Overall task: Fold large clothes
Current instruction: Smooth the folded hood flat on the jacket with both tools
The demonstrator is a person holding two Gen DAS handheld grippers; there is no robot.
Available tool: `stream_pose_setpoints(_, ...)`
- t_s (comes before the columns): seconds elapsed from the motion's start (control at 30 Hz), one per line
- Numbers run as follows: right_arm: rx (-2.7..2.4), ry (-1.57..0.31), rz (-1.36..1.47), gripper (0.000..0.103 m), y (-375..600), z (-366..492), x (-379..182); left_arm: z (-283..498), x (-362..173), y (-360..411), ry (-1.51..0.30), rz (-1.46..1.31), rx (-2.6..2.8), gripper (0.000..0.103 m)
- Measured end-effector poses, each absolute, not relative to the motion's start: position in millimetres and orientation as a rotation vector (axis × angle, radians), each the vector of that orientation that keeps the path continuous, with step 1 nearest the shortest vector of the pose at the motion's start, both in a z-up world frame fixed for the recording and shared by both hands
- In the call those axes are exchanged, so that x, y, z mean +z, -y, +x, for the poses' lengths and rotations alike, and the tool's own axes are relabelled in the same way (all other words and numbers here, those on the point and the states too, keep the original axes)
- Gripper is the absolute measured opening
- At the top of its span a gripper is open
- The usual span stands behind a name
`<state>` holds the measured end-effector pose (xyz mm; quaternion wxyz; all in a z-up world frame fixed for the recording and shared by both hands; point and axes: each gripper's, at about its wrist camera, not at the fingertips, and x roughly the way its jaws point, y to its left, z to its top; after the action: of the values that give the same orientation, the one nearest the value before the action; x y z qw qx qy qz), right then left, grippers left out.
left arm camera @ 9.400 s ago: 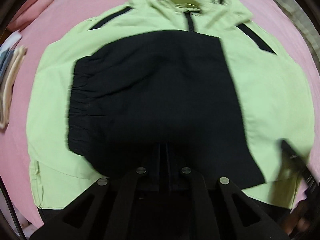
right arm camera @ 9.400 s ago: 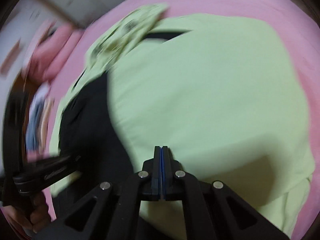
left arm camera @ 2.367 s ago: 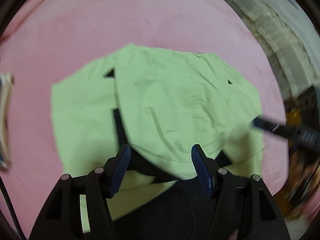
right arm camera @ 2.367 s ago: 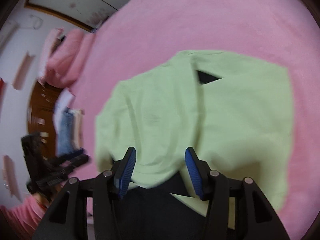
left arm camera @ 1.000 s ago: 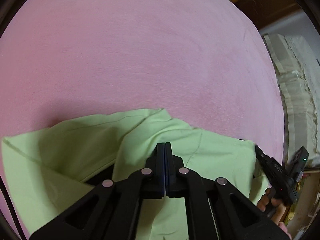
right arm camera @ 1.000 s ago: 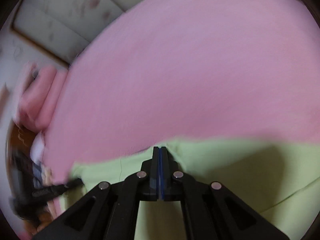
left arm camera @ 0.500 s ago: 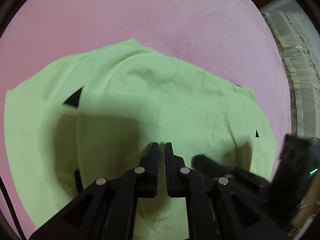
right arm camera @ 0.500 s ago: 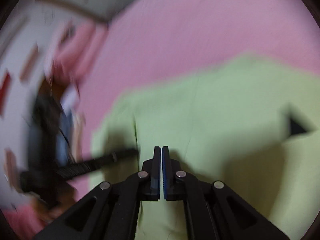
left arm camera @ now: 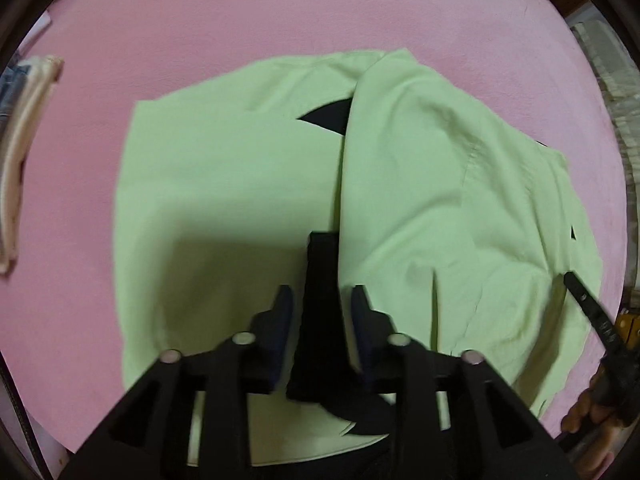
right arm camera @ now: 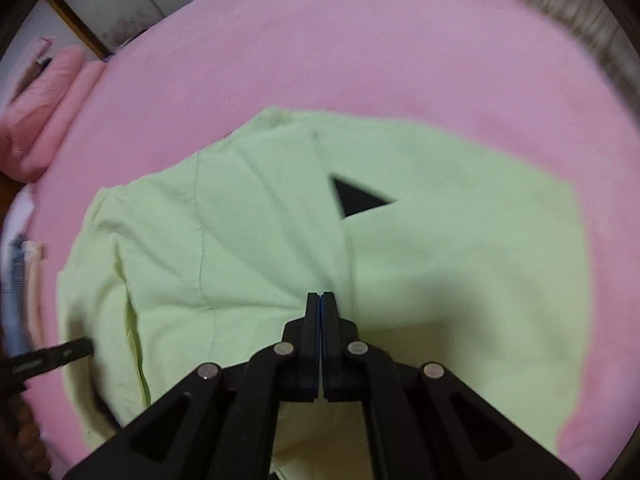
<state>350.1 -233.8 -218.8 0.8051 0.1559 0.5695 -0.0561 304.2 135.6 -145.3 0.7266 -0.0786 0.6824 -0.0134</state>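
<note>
A light green jacket (left arm camera: 224, 184) with black parts lies folded on the pink bed cover (left arm camera: 320, 12). My left gripper (left arm camera: 321, 306) points down over its near middle. Its jaws are opening, and a black strip of the jacket (left arm camera: 320, 272) shows between the fingers with a gap on each side. In the right wrist view the jacket (right arm camera: 460, 240) fills the centre. My right gripper (right arm camera: 322, 300) is shut at the edge of the upper layer, and creases in the cloth run to its tips. The right gripper (left arm camera: 570, 280) touches the jacket's right edge. The left gripper (right arm camera: 86, 346) shows at the left edge.
A stack of folded clothes (left arm camera: 24, 140) lies at the bed's left side. Pink pillows (right arm camera: 44, 120) sit at the far left by a wall. Beige fabric (left arm camera: 616, 100) borders the bed on the right. A person's hand (left arm camera: 588, 416) holds the right gripper.
Both grippers have drawn back from the jacket's far edge to its near middle, so more of the jacket shows. The left jaws have parted. The right jaws stay shut.
</note>
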Motion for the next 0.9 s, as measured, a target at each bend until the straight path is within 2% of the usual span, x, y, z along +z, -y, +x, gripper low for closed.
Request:
stream_pose_setpoints(0.13, 0.128, -1.172, 0.505, 0.001, 212, 325, -207, 279, -132, -119, -1.477, -0.197, -0.175, 0.036)
stream_pose_setpoints(0.23, 0.306, -1.281, 0.567, 0.001, 178, 309, -225, 265, -140, -91, -1.506, -0.218, -0.269, 0.046)
stream_pose_setpoints(0.27, 0.32, -1.337, 0.572, 0.001, 169, 303, -235, 262, -145, -83, -1.523, -0.208, -0.279, 0.046)
stream_pose_setpoints(0.33, 0.26, -1.395, 0.556, 0.0, 183, 278, -250, 253, -161, -68, -1.566, -0.08, -0.188, 0.046)
stream_pose_setpoints(0.4, 0.151, -1.367, 0.602, 0.0, 204, 259, -250, 245, -165, -82, -1.555, -0.051, -0.145, 0.046)
stream_pose_setpoints(0.53, -0.211, -1.324, 0.504, 0.004, 241, 227, -234, 224, -151, -92, -1.503, -0.039, -0.091, 0.046)
stream_pose_setpoints(0.6, -0.261, -1.289, 0.58, 0.004, 265, 205, -226, 212, -144, -98, -1.499, -0.009, -0.079, 0.048)
stream_pose_setpoints(0.7, -0.298, -1.292, 0.622, 0.004, 288, 178, -214, 195, -131, -119, -1.505, 0.004, -0.068, 0.056)
stream_pose_setpoints(0.77, -0.302, -1.276, 0.62, 0.004, 293, 173, -195, 171, -120, -117, -1.497, 0.018, -0.067, 0.07)
stream_pose_setpoints(0.83, -0.295, -1.258, 0.614, 0.007, 277, 163, -183, 152, -103, -129, -1.476, 0.038, -0.084, 0.078)
stream_pose_setpoints(0.87, -0.29, -1.251, 0.61, 0.014, 272, 165, -168, 147, -94, -141, -1.469, 0.045, -0.094, 0.081)
stream_pose_setpoints(0.9, -0.285, -1.244, 0.608, 0.026, 263, 167, -163, 138, -81, -153, -1.464, 0.05, -0.111, 0.082)
